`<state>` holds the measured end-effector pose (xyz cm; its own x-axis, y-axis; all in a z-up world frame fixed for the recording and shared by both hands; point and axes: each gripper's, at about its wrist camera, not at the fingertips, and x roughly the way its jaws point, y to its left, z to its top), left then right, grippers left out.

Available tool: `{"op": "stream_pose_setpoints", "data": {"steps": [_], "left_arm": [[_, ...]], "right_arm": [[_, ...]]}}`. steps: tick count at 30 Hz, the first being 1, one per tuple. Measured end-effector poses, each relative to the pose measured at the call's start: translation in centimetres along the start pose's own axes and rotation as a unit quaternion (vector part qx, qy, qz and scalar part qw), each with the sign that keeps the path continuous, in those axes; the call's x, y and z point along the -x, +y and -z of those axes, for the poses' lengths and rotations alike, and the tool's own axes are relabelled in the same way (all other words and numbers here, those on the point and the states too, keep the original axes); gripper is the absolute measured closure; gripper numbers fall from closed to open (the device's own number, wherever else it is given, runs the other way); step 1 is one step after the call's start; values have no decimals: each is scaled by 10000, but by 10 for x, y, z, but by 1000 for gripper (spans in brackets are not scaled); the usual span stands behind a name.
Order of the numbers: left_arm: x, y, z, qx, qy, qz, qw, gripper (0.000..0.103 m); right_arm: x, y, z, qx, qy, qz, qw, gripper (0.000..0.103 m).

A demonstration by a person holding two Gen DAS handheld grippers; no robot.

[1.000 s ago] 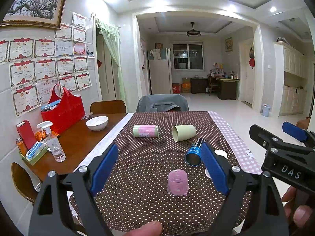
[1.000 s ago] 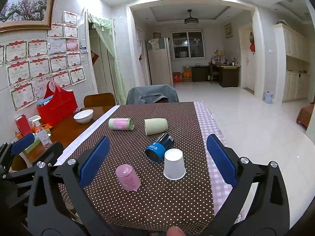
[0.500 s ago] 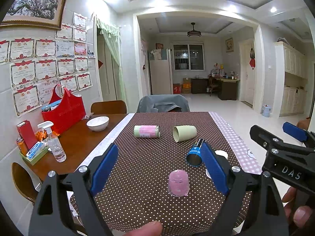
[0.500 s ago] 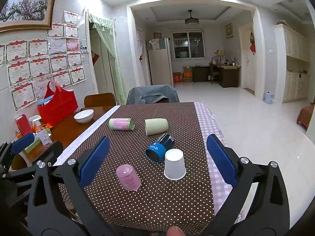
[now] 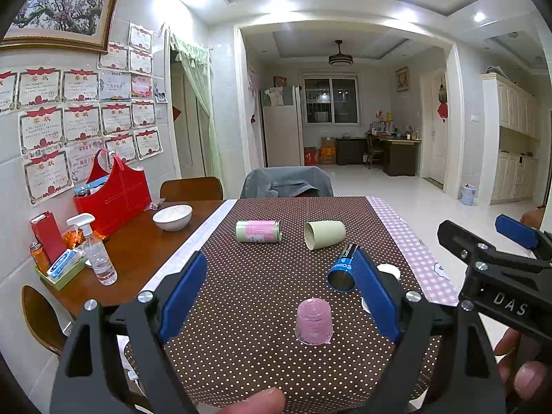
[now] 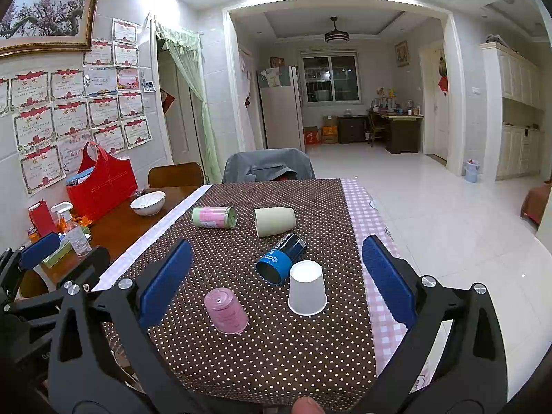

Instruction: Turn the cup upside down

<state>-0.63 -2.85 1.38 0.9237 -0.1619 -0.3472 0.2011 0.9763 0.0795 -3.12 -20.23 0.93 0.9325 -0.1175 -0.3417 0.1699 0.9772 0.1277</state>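
A pink cup [image 5: 314, 322] [image 6: 226, 311] stands upside down near the table's front edge. A white cup [image 6: 307, 292] stands upside down to its right; in the left wrist view it [image 5: 389, 271] is mostly hidden behind a finger. A blue cup [image 5: 343, 269] [image 6: 281, 258], a beige cup [image 5: 324, 234] [image 6: 275, 221] and a pink-green can [image 5: 258, 231] [image 6: 214, 217] lie on their sides farther back. My left gripper [image 5: 276, 296] is open and empty above the front edge, before the pink cup. My right gripper [image 6: 272, 283] is open and empty, to the right of the left one.
The table wears a brown dotted cloth [image 5: 262, 286] [image 6: 286, 341]. On bare wood at left are a white bowl [image 5: 172, 217], a red bag [image 5: 114, 196] and a spray bottle [image 5: 98, 255]. A chair with a grey jacket [image 5: 286, 183] stands at the far end.
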Motion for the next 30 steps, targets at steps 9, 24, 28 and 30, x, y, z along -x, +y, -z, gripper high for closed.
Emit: {"op": "stream_pose_setpoints", "data": {"steps": [9, 24, 28, 30], "left_arm": [[7, 8, -2, 63, -178, 36, 9998, 18], [-2, 12, -6, 71, -19, -168, 9998, 18], [-1, 10, -5, 66, -23, -171, 9998, 18], [-1, 9, -5, 70, -20, -165, 9998, 18]], "right_arm": [[0, 1, 1, -1, 23, -17, 10000, 6], [2, 2, 0, 19, -5, 4, 10000, 6], [1, 1, 0, 17, 6, -11, 10000, 6], [1, 1, 0, 23, 7, -12, 10000, 6]]}}
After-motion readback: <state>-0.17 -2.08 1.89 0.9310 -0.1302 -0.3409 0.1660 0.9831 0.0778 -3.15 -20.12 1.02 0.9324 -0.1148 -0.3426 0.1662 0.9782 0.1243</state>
